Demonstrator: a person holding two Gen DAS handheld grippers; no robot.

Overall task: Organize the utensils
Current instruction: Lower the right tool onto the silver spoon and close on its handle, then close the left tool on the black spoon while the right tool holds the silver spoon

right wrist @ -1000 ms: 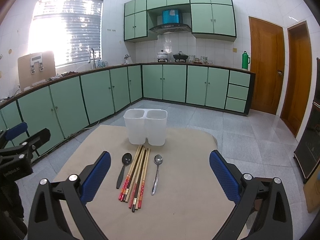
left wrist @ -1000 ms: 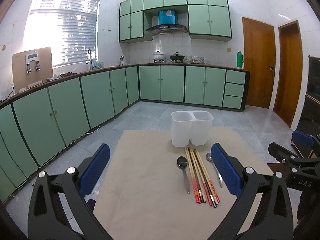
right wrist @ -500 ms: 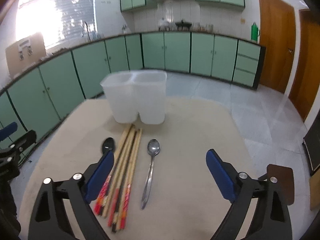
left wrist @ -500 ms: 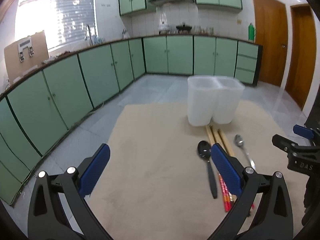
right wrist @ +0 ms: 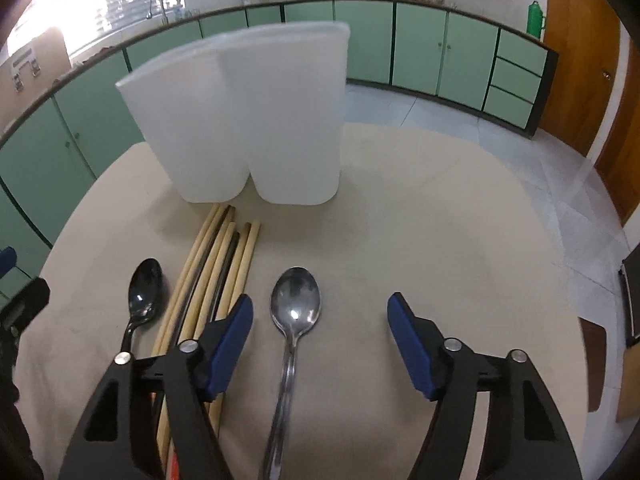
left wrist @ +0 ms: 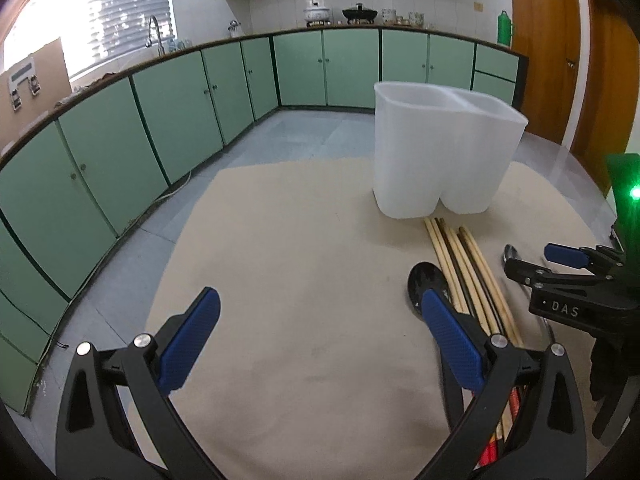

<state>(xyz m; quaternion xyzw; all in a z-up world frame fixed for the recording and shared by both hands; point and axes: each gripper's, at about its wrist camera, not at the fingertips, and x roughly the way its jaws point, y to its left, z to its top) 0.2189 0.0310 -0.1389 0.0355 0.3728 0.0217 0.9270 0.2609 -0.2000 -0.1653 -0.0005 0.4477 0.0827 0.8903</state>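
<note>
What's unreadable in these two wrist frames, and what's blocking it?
- Inside of the white two-compartment plastic holder: both views see only its walls, and it is blurred in the right wrist view.
- Painted ends of the bamboo chopsticks: behind the right gripper finger and the frame bottom.
- Black spoon handle: left view, behind the left gripper finger.
- Silver metal spoon handle end: cut off, blurred.

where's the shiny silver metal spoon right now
In the right wrist view, the shiny silver metal spoon lies on the beige table between the open right gripper's fingers, just right of the bundle of wooden chopsticks.
</note>
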